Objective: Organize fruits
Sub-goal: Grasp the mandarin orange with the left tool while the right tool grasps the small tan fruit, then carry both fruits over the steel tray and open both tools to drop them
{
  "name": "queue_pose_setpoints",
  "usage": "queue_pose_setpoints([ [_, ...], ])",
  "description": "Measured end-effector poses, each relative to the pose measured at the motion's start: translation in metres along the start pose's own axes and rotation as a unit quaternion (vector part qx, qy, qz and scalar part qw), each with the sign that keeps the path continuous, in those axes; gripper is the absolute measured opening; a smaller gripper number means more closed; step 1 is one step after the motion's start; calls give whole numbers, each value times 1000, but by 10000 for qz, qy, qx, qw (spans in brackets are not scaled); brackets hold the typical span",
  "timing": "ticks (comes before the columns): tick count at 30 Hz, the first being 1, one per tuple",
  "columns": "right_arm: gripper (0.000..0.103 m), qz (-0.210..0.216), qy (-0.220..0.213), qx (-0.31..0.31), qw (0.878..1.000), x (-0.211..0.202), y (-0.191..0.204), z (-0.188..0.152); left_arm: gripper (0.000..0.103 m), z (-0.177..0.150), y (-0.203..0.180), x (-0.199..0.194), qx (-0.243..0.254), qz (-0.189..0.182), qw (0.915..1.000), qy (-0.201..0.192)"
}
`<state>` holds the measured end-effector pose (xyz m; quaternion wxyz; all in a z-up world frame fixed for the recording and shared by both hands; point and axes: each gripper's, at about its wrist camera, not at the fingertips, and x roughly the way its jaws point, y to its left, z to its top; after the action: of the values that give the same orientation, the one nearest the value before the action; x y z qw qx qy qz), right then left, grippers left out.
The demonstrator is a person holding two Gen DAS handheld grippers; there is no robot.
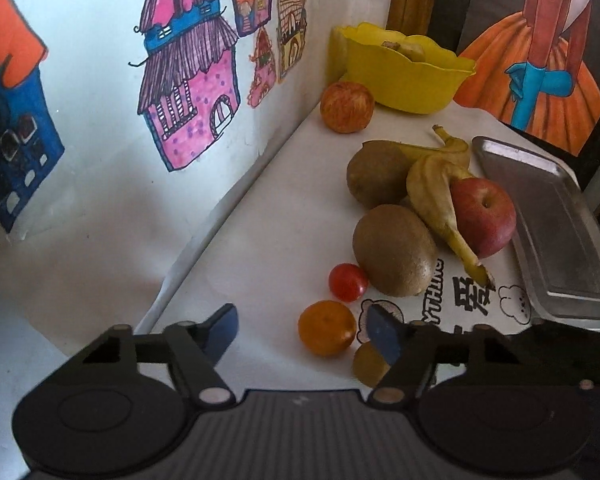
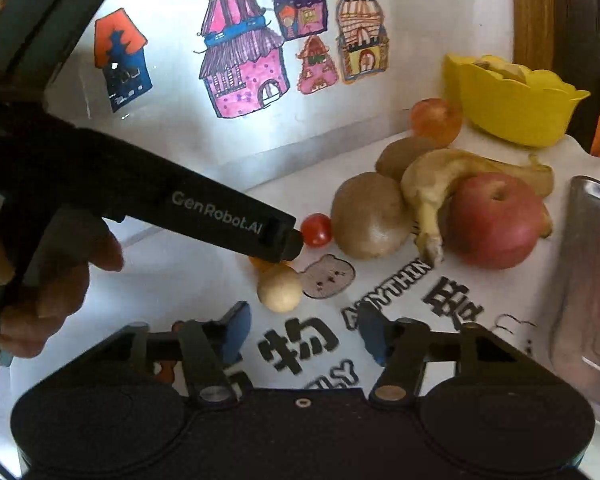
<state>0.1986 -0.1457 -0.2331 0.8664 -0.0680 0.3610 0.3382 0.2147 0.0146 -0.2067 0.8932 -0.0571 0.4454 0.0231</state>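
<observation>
Fruit lies on a white printed cloth. In the left wrist view I see a small orange, a cherry tomato, two kiwis, a browned banana, a red apple, a far apple and a small yellowish fruit under my right finger. My left gripper is open, its fingers on either side of the orange. My right gripper is open and empty, just short of the small pale fruit. The left gripper's body hides most of the orange.
A yellow bowl holding something pale stands at the back by the wall. A metal tray lies to the right of the fruit and also shows in the right wrist view. A wall with house drawings borders the left.
</observation>
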Motion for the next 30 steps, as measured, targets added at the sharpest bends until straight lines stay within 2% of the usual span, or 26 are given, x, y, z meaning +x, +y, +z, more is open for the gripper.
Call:
queue_pose_setpoints([
  [3,51,22,-14,-44,10000,5,2,3,57,3,3,1,-70,-127,9999,64],
  [9,44,64,-59,-34,10000,10,1,5,43,5,0,6,-26,-274,9994,225],
  [14,32,161,-127,38,9998,11,-2,5,36,5,-3,10,-31,-284,9989,383],
  [15,30,163,-131,36,9998,11,-2,5,36,6,-4,11,-35,-273,9988,394],
  [21,30,218,-145,128,9996,8,-5,2,35,6,-9,10,-41,-178,9989,421],
  [30,30,90,-267,187,9994,-21,-25,-16,35,0,-30,0,-162,-341,9984,424],
])
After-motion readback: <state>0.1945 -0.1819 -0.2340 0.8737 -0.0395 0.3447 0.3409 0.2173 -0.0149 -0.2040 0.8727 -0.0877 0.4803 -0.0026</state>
